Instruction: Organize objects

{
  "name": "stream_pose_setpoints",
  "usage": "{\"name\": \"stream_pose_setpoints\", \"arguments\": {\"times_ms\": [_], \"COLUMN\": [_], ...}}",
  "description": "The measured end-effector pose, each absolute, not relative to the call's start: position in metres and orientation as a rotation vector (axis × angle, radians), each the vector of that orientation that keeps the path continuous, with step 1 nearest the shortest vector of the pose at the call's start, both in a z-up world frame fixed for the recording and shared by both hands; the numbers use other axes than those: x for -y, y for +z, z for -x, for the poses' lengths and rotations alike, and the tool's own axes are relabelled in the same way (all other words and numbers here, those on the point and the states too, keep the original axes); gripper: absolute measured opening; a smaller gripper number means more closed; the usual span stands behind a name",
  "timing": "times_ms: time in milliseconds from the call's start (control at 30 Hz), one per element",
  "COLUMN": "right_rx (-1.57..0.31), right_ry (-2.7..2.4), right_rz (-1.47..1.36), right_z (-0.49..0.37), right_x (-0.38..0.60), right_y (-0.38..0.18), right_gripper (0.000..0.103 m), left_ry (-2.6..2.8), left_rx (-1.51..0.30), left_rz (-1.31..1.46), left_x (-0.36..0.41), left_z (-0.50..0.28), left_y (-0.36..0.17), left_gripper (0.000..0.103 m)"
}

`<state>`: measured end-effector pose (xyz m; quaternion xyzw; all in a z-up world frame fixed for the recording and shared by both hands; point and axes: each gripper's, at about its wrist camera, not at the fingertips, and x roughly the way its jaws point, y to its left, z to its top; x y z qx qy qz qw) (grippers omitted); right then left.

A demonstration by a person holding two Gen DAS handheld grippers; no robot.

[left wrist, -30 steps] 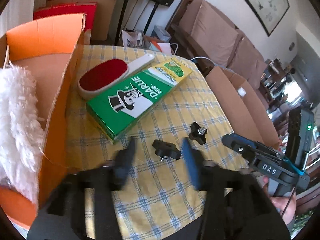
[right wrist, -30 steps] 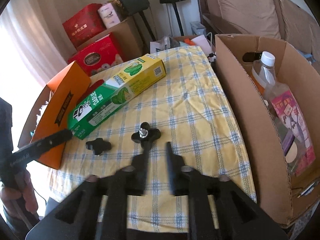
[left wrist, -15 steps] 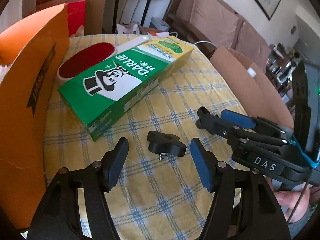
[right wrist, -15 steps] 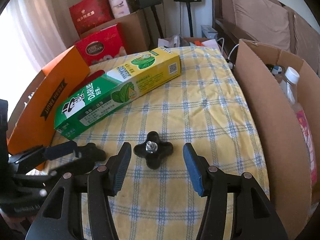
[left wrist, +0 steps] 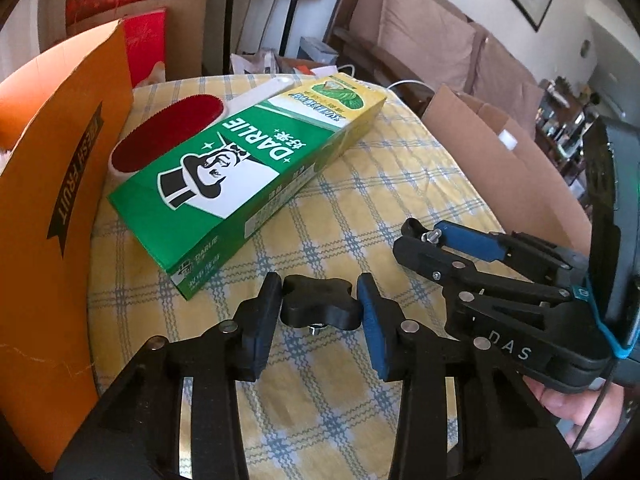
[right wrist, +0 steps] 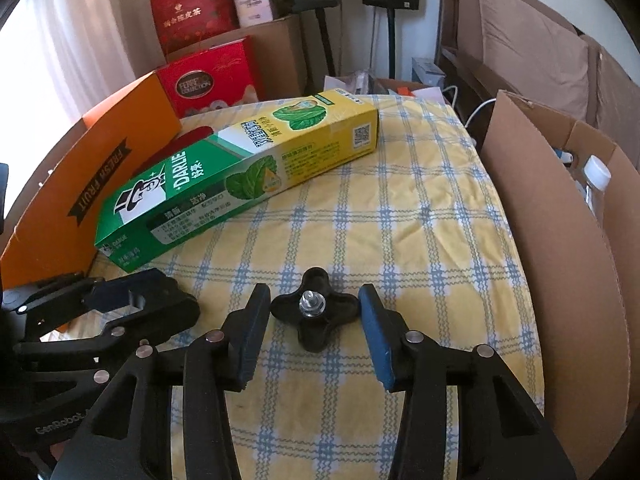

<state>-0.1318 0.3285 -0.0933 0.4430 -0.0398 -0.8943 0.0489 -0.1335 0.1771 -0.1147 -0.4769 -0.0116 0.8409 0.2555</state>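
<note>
Both grippers are down on the yellow checked tablecloth (right wrist: pixel 420 216), each set around its own black star knob, and both sets of jaws are closing. On the left gripper (left wrist: pixel 319 307), the left wrist view shows the first black knob (left wrist: pixel 318 305) lying stud-down between the fingers, the black pad (left wrist: pixel 266 312) touching its left lobe and the blue pad (left wrist: pixel 370 316) right against its right lobe, so the grip looks made or all but made. On the right gripper (right wrist: pixel 314 314), the right wrist view shows the second black knob (right wrist: pixel 315 312) lying stud-up on the cloth between the fingers; its lobes come just beside the pads on either side, and whether they actually press on it cannot be told, though a sliver of cloth seems to show at each side. Seen from the left wrist view, the right gripper lies low and to the right, with the threaded stud just visible at its blue fingertip, and a hand (left wrist: pixel 576 412) is under its handle. Behind the two knobs lies a long green and yellow Darlie box (right wrist: pixel 240 168), with a red lint brush (left wrist: pixel 168 136) just beyond it, beside the orange fruit box (left wrist: pixel 52 220). A brown cardboard box (right wrist: pixel 552 264) stands along the table's right edge, holding a white-capped bottle (right wrist: pixel 596 180).
</note>
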Motion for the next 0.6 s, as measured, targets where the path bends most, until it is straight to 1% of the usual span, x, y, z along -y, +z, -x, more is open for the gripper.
{"name": "stream_pose_setpoints", "arguments": {"times_ms": [200, 400, 600], "right_rx": [0.162, 0.216, 0.187], "right_ry": [-2.738, -2.735, -2.739], "right_rz": [-1.331, -1.32, -1.297], "right_z": [0.126, 0.117, 0.11], "right_x": [-0.33, -0.332, -0.323], "right_y": [-0.086, -0.07, -0.048], "right_gripper": [0.046, 0.046, 0.046], "left_ry": [2.282, 2.287, 2.297], "left_rx": [0.057, 0.107, 0.135], "left_rz": [1.275, 1.241, 1.212], "left_x": [-0.168, -0.154, -0.141], "left_z": [0.13, 0.125, 0.12], "left_y": [-0.103, -0.08, -0.057], "left_gripper": [0.034, 0.034, 0.034]}}
